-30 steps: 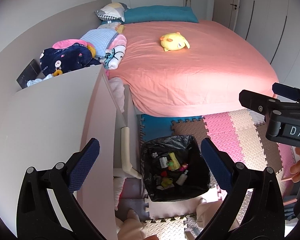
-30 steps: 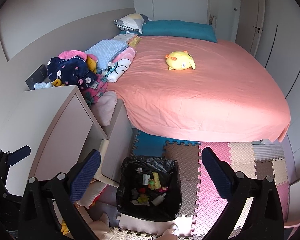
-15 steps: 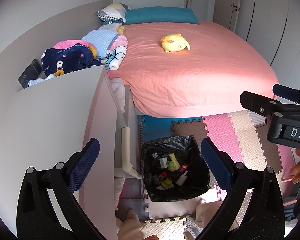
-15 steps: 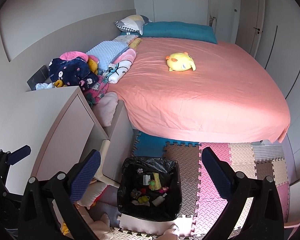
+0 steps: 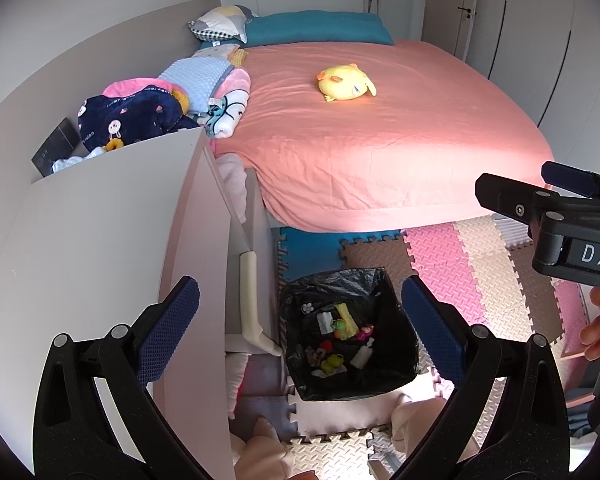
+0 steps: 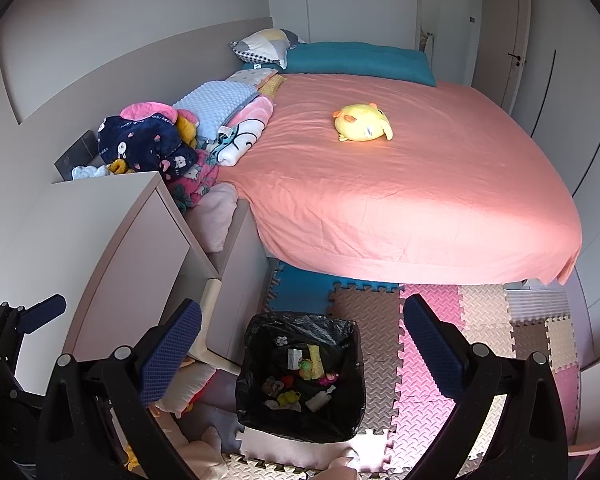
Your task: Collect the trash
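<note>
A bin lined with a black bag (image 5: 348,340) (image 6: 300,376) stands on the foam floor mats below me, holding several small bits of trash (image 5: 340,340) (image 6: 300,380). My left gripper (image 5: 300,328) hangs open high above it, nothing between its blue pads. My right gripper (image 6: 302,344) is open and empty too, above the bin's right side. The right tool's body (image 5: 560,216) shows at the right edge of the left wrist view; the left tool (image 6: 12,332) shows at the left edge of the right wrist view.
A bed with a pink sheet (image 5: 380,132) fills the far room, a yellow plush (image 5: 346,82) (image 6: 362,122) on it. Folded blankets and clothes (image 6: 188,132) pile along its left side. A pale cabinet (image 5: 100,248) stands left of the bin. Coloured foam mats (image 6: 440,320) cover the floor.
Both views have drifted very slightly; the bin and the grippers keep nearly the same places. Both grippers stay open.
</note>
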The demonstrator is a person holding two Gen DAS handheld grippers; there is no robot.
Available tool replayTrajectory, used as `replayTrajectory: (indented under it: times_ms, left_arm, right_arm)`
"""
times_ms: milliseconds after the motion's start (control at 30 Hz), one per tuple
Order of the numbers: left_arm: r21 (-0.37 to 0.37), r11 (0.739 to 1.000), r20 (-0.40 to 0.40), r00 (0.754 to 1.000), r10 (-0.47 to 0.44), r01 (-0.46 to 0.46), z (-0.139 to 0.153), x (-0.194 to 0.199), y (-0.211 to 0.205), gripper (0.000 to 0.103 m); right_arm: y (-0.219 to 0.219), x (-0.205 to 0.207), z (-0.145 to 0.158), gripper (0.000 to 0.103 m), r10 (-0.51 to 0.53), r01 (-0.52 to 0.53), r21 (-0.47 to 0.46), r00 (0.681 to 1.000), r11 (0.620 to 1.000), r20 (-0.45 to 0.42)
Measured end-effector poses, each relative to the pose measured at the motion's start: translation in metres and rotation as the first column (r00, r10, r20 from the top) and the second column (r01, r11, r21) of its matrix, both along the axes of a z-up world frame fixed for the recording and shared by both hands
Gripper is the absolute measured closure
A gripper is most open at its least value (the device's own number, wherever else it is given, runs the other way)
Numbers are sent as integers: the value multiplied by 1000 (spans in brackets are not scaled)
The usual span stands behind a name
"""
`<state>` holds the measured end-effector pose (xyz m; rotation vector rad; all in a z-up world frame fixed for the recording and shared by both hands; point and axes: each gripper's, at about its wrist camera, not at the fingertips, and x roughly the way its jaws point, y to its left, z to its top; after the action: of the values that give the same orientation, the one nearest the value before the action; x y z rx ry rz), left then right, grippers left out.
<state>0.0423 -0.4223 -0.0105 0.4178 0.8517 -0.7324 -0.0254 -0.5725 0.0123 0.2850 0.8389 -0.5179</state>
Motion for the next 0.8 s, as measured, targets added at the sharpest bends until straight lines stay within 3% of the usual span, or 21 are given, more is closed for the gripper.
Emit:
replayTrajectory:
  times_ms: [800]
  left_arm:
    - [-7,1000,-4,1000,4,-4,0,3,2,5]
  right_arm:
    - [0,1,-2,3,-1,1,0,1000,1000,-2]
